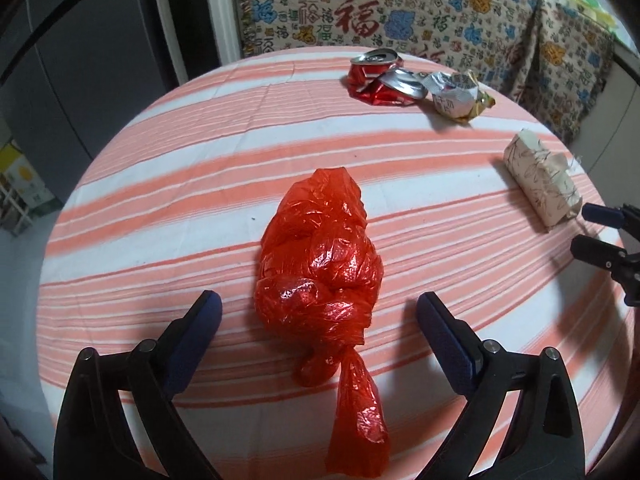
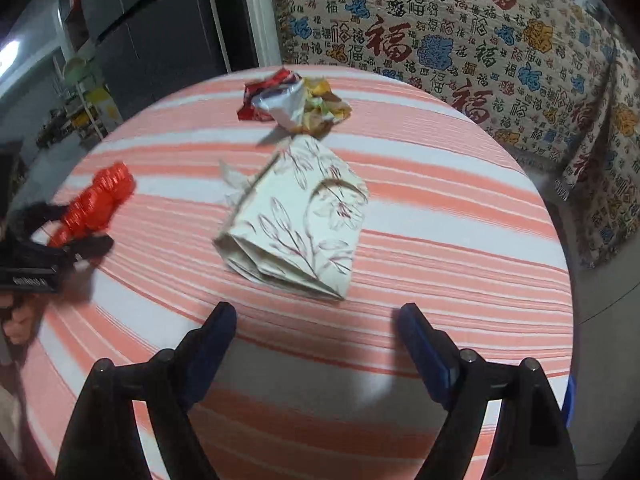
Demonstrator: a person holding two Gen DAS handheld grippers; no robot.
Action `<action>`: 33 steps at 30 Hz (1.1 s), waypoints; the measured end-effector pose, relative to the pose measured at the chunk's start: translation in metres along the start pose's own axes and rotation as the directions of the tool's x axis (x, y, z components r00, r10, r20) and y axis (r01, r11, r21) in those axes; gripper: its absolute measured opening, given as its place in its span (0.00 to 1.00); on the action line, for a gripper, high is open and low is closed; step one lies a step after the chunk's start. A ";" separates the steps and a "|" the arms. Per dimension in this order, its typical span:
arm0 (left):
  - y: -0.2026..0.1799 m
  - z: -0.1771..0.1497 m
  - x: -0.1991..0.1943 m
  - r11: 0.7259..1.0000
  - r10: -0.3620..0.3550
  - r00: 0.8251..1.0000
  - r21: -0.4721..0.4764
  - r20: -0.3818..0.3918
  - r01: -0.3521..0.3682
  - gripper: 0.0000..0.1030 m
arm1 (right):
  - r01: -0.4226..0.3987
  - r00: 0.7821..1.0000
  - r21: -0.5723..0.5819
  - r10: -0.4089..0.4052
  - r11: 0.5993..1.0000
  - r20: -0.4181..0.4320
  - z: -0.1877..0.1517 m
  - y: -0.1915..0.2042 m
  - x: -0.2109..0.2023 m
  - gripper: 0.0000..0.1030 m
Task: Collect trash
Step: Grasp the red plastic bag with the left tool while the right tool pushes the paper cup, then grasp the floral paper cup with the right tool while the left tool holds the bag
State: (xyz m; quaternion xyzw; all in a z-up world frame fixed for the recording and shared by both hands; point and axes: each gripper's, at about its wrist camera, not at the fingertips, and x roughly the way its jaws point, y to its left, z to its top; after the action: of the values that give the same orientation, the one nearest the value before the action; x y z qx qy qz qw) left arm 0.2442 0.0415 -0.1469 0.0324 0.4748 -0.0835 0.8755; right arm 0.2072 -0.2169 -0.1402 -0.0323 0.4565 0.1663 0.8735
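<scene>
A round counter (image 1: 160, 152) draped in a salmon-and-white striped cloth carries all the rubbish. Nearest me lies a knotted, crinkly red plastic bag (image 1: 320, 256), stuffed full, its tied tail trailing toward the near edge. The left gripper (image 1: 318, 312) hovers over it with its jaws spread wide, one blue-padded finger on each side of the knot, neither pad touching the plastic.

Off to the right of the bag sits a crumpled cream paper package with a printed leaf pattern (image 2: 300, 220), lying on its side with one folded end facing the right gripper (image 2: 316, 320). That gripper's jaws also stand wide apart with nothing between them, poised just short of the package above bare cloth.

At the far side of the counter, well apart from the bag, is a small heap: a crushed red drinks can (image 1: 372, 76) touching a scrunched silver-and-yellow foil wrapper (image 1: 460, 96). From the right wrist view the same heap shows beyond the paper package, blurred.

Behind the counter hangs a cream fabric throw printed with red, blue and yellow characters (image 1: 360, 4), and to the left stand tall dark grey cabinet doors (image 2: 160, 28). A hand (image 2: 20, 320) grips the left tool at the frame's edge.
</scene>
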 end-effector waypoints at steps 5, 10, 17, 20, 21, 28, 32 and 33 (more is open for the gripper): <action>0.007 0.007 -0.019 0.998 -0.042 0.997 -0.044 0.070 0.045 0.95 | 0.012 0.995 0.014 -0.013 1.000 0.094 0.015 0.018 -0.016 0.83; 0.007 0.008 -0.008 0.998 -0.027 0.999 -0.049 0.040 0.029 0.72 | 0.030 0.994 0.014 -0.032 0.999 0.106 0.031 0.028 -0.001 0.78; 0.002 0.005 -0.018 0.998 -0.059 0.997 -0.019 0.056 0.061 0.44 | 0.020 0.998 -0.005 -0.020 1.000 0.062 0.028 0.022 -0.007 0.41; 0.000 0.005 -0.024 0.994 -0.095 0.993 -0.041 0.070 0.099 0.43 | -0.001 0.997 -0.012 0.002 1.000 0.083 0.021 0.016 -0.022 0.41; -0.002 0.005 -0.025 0.992 -0.108 0.991 -0.051 0.072 0.112 0.43 | -0.001 0.996 -0.013 0.002 1.000 0.085 0.019 0.014 -0.025 0.41; -0.029 -0.003 -0.011 0.990 -0.133 0.991 -0.036 0.020 0.133 0.44 | 0.024 1.000 -0.035 -0.024 0.999 0.010 0.001 -0.002 -0.026 0.43; -0.040 -0.003 -0.011 0.994 -0.109 0.994 0.007 0.021 0.109 0.45 | 0.027 0.999 -0.032 -0.028 0.999 -0.021 -0.007 -0.010 -0.024 0.52; -0.042 -0.002 -0.011 0.993 -0.119 0.993 0.007 0.020 0.119 0.45 | 0.020 0.999 -0.025 -0.020 0.999 -0.025 -0.006 -0.012 -0.026 0.55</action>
State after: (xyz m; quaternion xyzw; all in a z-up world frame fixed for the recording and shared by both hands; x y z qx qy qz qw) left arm 0.2288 0.0020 -0.1378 0.0054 0.4665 -0.1373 0.8738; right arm 0.1924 -0.2358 -0.1238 -0.0498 0.4649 0.1628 0.8689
